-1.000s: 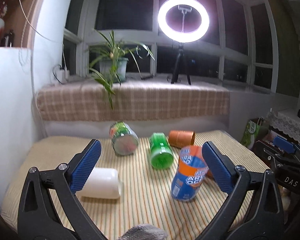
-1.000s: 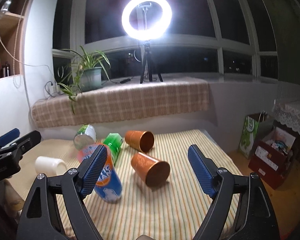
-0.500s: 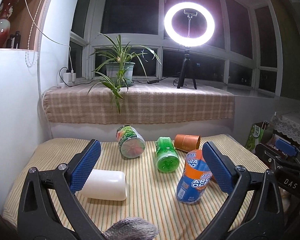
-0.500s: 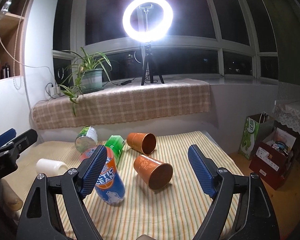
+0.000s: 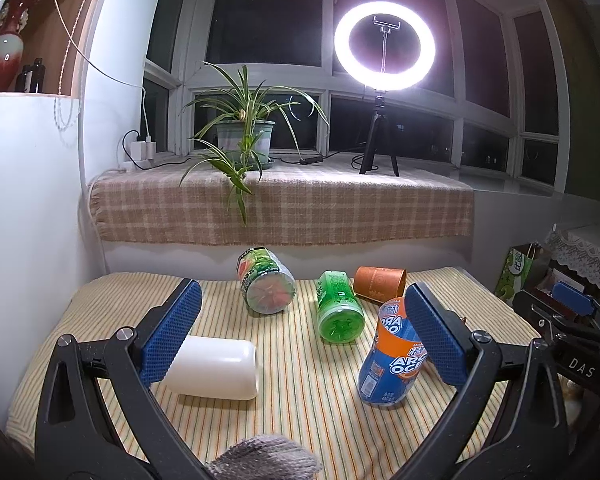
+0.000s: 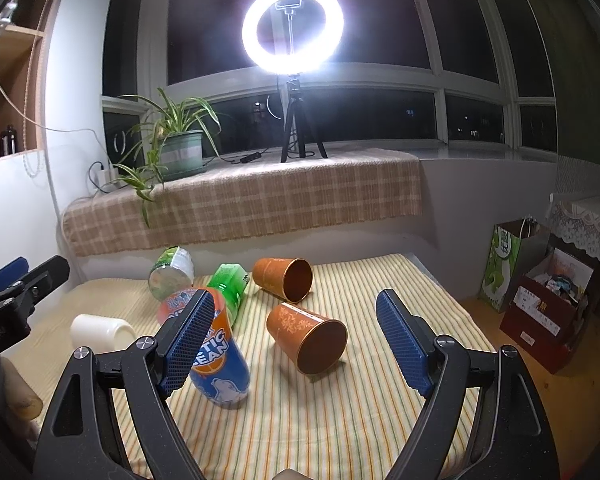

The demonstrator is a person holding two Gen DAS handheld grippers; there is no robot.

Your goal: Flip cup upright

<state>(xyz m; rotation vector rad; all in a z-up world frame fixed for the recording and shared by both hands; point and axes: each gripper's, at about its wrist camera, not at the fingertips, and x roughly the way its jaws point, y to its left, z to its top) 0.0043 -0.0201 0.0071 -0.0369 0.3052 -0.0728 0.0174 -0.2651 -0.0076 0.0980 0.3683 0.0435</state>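
Observation:
Several cups are on a striped tablecloth (image 5: 300, 408). An orange-and-blue cup (image 5: 392, 360) stands on end, leaning slightly; it also shows in the right wrist view (image 6: 220, 364). A white cup (image 5: 216, 368), a green-and-red cup (image 5: 266, 286), a green cup (image 5: 338, 306) and two copper cups (image 6: 306, 338) (image 6: 284, 278) lie on their sides. My left gripper (image 5: 300, 332) is open and empty above the table's near side. My right gripper (image 6: 296, 340) is open and empty, with the nearer copper cup seen between its fingers.
A checked cloth covers the window ledge (image 5: 284, 208), which holds a potted plant (image 5: 244, 136) and a ring light (image 5: 384, 46). A green paper bag (image 6: 504, 256) and a red box (image 6: 548, 308) sit right of the table. A white wall (image 5: 28, 200) stands at left.
Both grippers have pulled back and risen a little, so the cups sit lower and farther in view. The orange-and-blue cup now stands steadier; it was blurred one second ago.

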